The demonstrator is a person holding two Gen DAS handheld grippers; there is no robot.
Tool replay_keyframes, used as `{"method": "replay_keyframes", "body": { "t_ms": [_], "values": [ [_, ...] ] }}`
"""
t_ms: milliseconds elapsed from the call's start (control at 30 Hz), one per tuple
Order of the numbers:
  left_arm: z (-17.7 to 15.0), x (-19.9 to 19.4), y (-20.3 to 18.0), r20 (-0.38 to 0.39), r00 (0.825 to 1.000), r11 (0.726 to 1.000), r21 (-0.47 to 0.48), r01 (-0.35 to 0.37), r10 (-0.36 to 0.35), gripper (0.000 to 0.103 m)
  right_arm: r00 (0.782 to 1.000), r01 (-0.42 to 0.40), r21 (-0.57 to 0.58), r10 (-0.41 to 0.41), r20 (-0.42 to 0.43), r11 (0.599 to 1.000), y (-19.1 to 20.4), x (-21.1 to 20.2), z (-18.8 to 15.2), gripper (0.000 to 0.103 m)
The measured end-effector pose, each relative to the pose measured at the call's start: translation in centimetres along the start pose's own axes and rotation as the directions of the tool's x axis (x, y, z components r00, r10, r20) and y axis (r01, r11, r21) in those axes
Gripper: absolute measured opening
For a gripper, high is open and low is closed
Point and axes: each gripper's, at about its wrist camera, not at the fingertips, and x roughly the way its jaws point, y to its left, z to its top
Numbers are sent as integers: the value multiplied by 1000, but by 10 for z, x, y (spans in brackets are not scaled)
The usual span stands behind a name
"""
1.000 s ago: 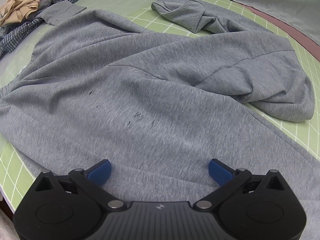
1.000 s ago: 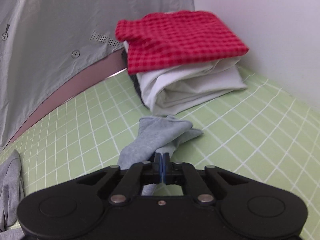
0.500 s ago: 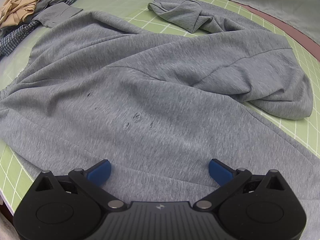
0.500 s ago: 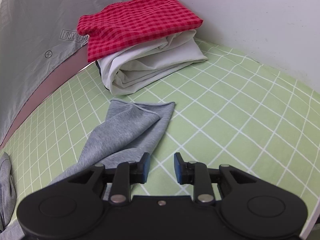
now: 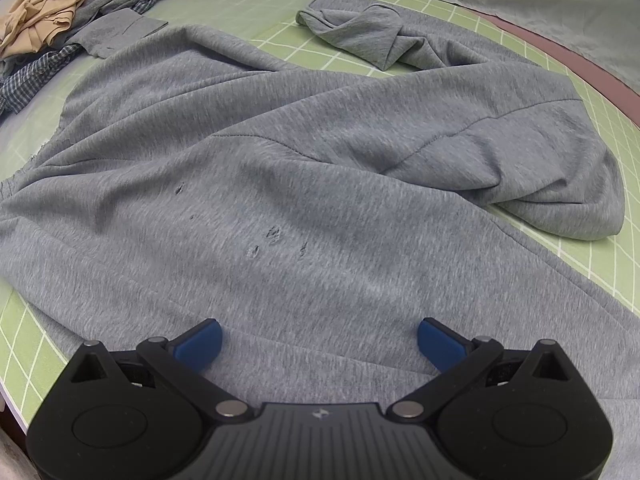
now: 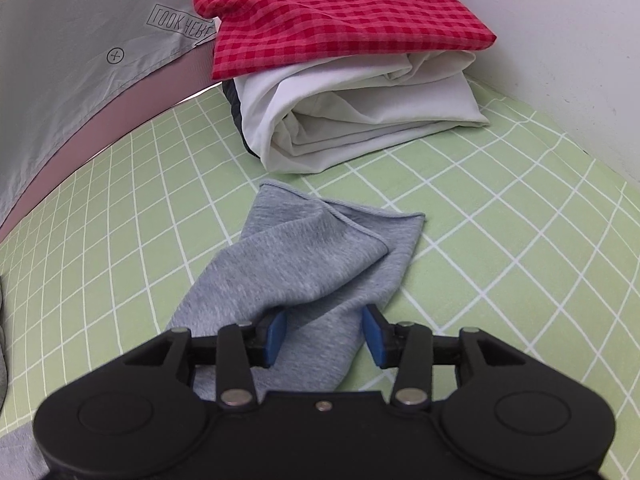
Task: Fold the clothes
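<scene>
A large grey sweatshirt point(image 5: 304, 184) lies spread and rumpled on the green grid mat point(image 5: 592, 256). One sleeve point(image 5: 368, 36) lies bunched at the far side. My left gripper point(image 5: 318, 338) is open and empty just above the garment's near part. In the right wrist view the other grey sleeve point(image 6: 316, 264) lies stretched on the mat, cuff pointing away. My right gripper point(image 6: 324, 330) is open, its blue pads on either side of the sleeve, not closed on it.
A folded stack, red checked cloth point(image 6: 332, 20) on white cloth point(image 6: 360, 120), sits just beyond the cuff by the white wall point(image 6: 560, 40). A grey sheet point(image 6: 72, 40) hangs at left. A pile of tan and blue checked clothes point(image 5: 44, 20) lies at far left.
My right gripper was shut on the sleeve a second ago; it has opened wide and let the sleeve lie flat on the mat. The left gripper stayed open and barely shifted.
</scene>
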Motion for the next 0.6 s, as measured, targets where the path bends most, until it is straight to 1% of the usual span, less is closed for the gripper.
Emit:
{"method": "replay_keyframes", "body": {
  "t_ms": [33, 67, 133, 233, 333, 433, 467, 533, 600],
  "values": [
    [0, 0, 0, 2, 1000, 1000, 0, 0, 0, 103, 1000, 1, -11, -1, 2, 1000, 1, 1, 0, 37],
    [0, 1, -1, 2, 1000, 1000, 0, 0, 0, 103, 1000, 0, -24, 0, 3, 1000, 2, 1, 0, 22],
    [2, 2, 0, 2, 1000, 1000, 2, 2, -2, 103, 1000, -5, -43, 5, 6, 999, 1, 0, 0, 3],
    [0, 1, 0, 4, 1000, 1000, 4, 3, -3, 103, 999, -1, -51, 3, 37, 999, -4, -10, -3, 0],
    [0, 1, 0, 4, 1000, 1000, 8, 5, -5, 103, 993, 60, -51, -55, 103, 997, -15, -38, -6, 0],
    [0, 1, 0, 3, 1000, 1000, 13, 6, -6, 103, 980, 122, -45, -113, 166, 992, -27, -65, -10, 0],
    [0, 1, 0, 3, 1000, 1000, 13, 6, -6, 103, 975, 142, -36, -134, 175, 989, -33, -74, -14, 0],
    [0, 1, -1, 2, 1000, 1000, 14, 7, -7, 103, 973, 176, -23, -170, 156, 984, -46, -82, -24, 0],
    [0, 0, -1, 1, 1000, 1000, 15, 7, -7, 103, 977, 194, -33, -191, 92, 980, -56, -79, -35, 0]
  ]
}}
